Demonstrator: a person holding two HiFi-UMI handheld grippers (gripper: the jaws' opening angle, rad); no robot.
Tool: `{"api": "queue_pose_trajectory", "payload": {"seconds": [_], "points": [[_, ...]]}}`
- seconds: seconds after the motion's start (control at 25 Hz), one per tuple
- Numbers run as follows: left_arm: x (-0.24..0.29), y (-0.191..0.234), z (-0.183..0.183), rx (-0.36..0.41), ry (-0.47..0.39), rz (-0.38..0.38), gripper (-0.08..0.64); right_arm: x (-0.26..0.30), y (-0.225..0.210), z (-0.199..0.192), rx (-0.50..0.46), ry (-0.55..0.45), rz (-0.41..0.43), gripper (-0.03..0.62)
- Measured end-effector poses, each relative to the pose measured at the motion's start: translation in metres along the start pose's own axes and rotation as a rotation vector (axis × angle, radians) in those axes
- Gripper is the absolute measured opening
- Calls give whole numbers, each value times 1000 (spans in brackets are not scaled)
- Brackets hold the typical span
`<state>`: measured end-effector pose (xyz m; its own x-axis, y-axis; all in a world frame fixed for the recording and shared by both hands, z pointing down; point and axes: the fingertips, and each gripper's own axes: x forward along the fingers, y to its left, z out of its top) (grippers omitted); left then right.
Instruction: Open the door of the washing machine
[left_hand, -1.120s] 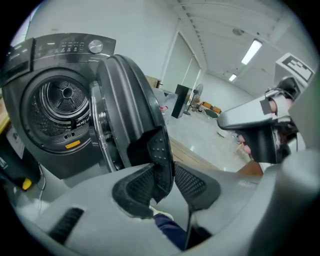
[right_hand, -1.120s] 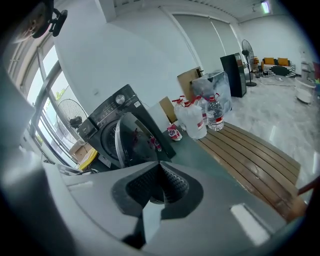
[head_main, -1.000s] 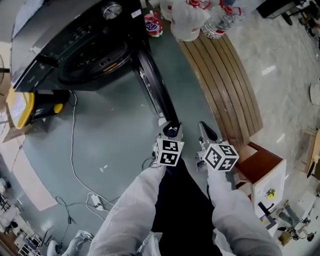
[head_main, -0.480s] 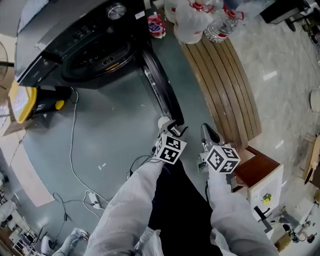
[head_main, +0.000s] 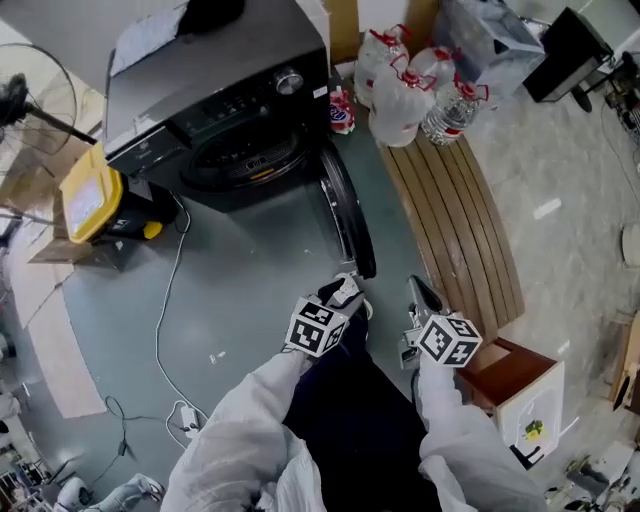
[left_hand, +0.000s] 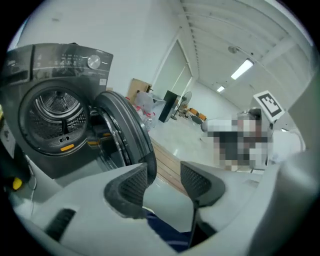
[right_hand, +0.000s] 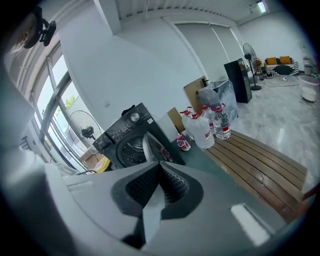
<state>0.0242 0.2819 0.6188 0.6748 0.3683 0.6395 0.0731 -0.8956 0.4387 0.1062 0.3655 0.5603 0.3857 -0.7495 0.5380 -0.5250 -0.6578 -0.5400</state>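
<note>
The dark grey washing machine (head_main: 220, 90) stands at the top of the head view, its round drum opening (head_main: 245, 160) uncovered. Its door (head_main: 350, 215) is swung wide out and shows edge-on. My left gripper (head_main: 345, 290) hovers just short of the door's free edge without touching it; its jaws are opening and nothing is between them. The left gripper view shows the left gripper (left_hand: 165, 182) with a clear gap, the door (left_hand: 125, 135) beyond it. My right gripper (head_main: 420, 292) is beside it, to the right. In the right gripper view the right gripper (right_hand: 160, 185) is shut on nothing.
A slatted wooden bench (head_main: 460, 230) runs along the right of the door, with water bottles (head_main: 400, 90) at its far end. A yellow box (head_main: 85, 195) and a fan (head_main: 35, 100) sit left of the machine. A white cable (head_main: 165, 320) trails over the floor. A small cabinet (head_main: 510, 375) stands at right.
My left gripper has let go of the door's edge, opened its jaws and lifted away. The right gripper rose with it. The head view now takes in the whole machine.
</note>
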Motion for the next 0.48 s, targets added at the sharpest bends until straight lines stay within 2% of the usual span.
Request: {"api": "queue_pose_trajectory", "payload": {"seconds": [0.16, 0.36, 0.48], "points": [[-61, 3, 29, -8, -92, 27, 193, -17, 34, 13, -11, -30, 36, 8], [-123, 14, 63, -9, -215, 107, 152, -40, 77, 46, -36, -137, 99, 7], [-152, 10, 85, 33, -282, 140, 126, -56, 99, 64, -94, -197, 114, 8]]}}
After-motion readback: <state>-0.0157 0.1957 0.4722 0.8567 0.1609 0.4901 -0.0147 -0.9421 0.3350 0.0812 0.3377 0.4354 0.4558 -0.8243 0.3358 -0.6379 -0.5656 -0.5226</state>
